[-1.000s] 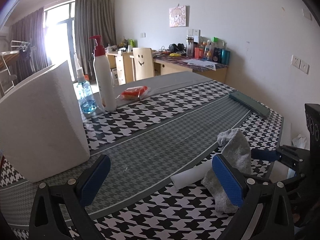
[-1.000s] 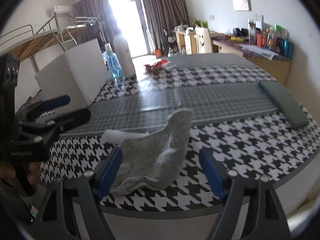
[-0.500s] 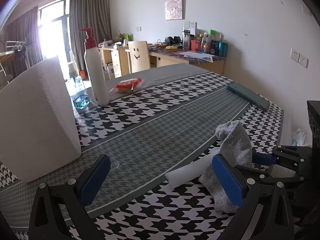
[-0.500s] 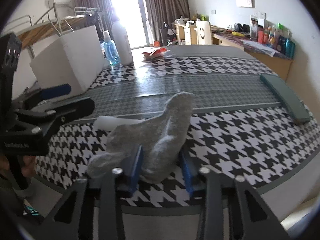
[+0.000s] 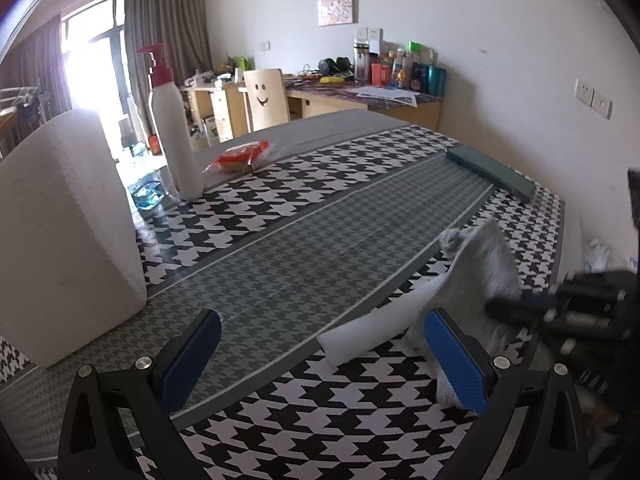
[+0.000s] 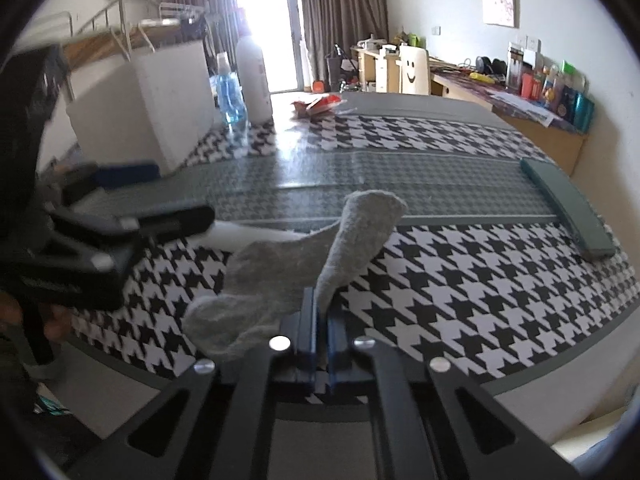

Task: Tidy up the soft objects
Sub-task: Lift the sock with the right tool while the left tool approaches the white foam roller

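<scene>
A grey sock (image 6: 320, 256) lies bunched near the front edge of the houndstooth table; my right gripper (image 6: 322, 320) is shut on its middle, and the toe end stands up. The sock also shows in the left wrist view (image 5: 480, 264), at the right. A white sock (image 5: 372, 332) lies flat partly under the grey one, also visible in the right wrist view (image 6: 256, 236). My left gripper (image 5: 320, 360) is open and empty, just left of both socks, its right pad (image 5: 456, 364) close to the grey sock. It appears blurred in the right wrist view (image 6: 132, 196).
A large white box (image 5: 64, 232) stands at the left. Behind it are a white pump bottle (image 5: 174, 136), a blue-liquid bottle (image 6: 230, 100) and a red snack packet (image 5: 240, 156). A dark green flat case (image 5: 490, 172) lies at the far right of the table (image 5: 304, 232).
My right gripper went from open around the grey sock to fully shut on it, bunching and lifting its toe. My left gripper shifted slightly, staying open.
</scene>
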The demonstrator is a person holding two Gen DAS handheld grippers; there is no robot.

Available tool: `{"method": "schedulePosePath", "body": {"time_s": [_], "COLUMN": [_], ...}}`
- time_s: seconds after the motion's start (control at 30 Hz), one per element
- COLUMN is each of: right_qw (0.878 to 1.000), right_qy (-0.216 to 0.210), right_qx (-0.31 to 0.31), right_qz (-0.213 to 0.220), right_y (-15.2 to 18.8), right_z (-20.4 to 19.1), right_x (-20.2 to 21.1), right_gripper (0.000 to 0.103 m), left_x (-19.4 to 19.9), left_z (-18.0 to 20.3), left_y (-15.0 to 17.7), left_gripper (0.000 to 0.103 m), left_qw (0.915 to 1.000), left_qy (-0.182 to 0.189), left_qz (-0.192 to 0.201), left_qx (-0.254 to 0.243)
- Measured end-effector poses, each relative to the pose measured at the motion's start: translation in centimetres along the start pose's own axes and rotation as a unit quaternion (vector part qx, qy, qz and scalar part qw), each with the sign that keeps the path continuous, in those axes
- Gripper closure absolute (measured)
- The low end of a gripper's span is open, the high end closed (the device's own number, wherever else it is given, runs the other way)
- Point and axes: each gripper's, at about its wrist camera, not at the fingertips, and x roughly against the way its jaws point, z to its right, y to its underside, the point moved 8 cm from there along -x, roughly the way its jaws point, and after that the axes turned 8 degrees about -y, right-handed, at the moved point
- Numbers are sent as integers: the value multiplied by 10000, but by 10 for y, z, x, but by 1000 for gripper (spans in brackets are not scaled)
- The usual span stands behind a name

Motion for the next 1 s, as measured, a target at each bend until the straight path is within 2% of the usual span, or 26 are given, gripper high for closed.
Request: {"method": "schedulePosePath", "body": {"time_s": [0.23, 0.37, 0.73, 0.87, 1.0], "right_qw": [9986, 9981, 9972, 9969, 9968], "right_qy": [40, 78, -3, -37, -78], "right_qx": [-329, -411, -583, -625, -640], "right_qz": [421, 443, 466, 475, 479], "right_y": [-15, -14, -10, -9, -8], "right_z": [24, 31, 41, 43, 44], "right_x": [31, 32, 35, 36, 37], "right_gripper": [97, 97, 97, 97, 97], "left_x": [-7, -14, -28, -33, -35], "left_z": [11, 19, 36, 41, 38], "left_y": [3, 5, 9, 11, 8], "left_gripper": [1, 2, 29, 33, 48], "left_qw": [9995, 9984, 9929, 9903, 9885], "left_qy": [156, 246, 596, 692, 740], "left_qz": [-160, -273, -536, -619, -792], "left_qx": [-245, -431, -882, -1034, -1055]}}
